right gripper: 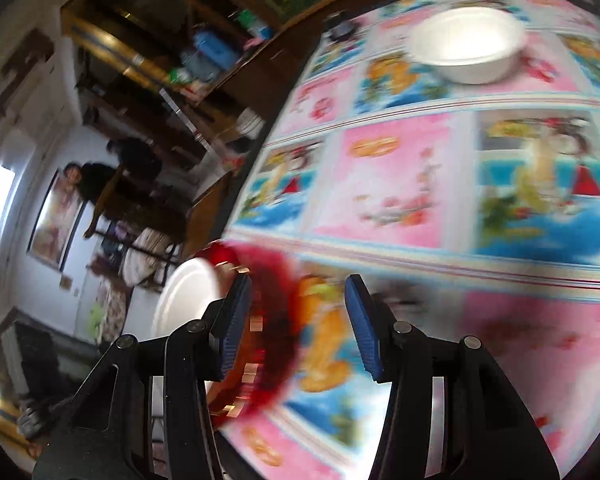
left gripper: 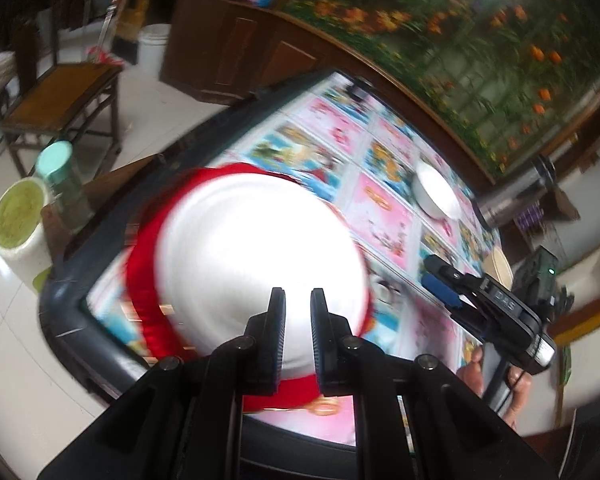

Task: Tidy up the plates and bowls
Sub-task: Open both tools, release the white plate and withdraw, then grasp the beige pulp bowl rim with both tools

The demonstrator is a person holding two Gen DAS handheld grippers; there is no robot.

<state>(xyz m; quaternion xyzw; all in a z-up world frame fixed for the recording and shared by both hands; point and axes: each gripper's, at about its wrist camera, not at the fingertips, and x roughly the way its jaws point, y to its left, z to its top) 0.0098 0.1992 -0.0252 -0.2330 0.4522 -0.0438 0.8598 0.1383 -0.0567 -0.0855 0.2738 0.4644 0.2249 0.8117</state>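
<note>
The left tongs (left gripper: 298, 300), low in the middle of the left wrist view, are pinching the near rim of a red-rimmed white plate (left gripper: 260, 248), their pads nearly together on the thin edge. The plate fills the centre of that view, held over the near left corner of the patterned surface (left gripper: 384, 208); it is blurred, so whether its far edge touches the cloth cannot be told. Being round, it has no long axis; its white face is turned up toward the camera, the held rim nearest and the far rim toward the upper left of the frame.

To the right, a white bowl (left gripper: 436, 194) sits upright on the surface, mouth up, well apart from the plate. Further right, at the lower right edge, the right tongs (left gripper: 440, 280) stand spread with nothing pressed between the pads; in their own view the plate's red rim lies just beside the left pad.

The step in hand appears to be carrying the plate. The next move likely calls for setting it flat, then fetching the bowl.
</note>
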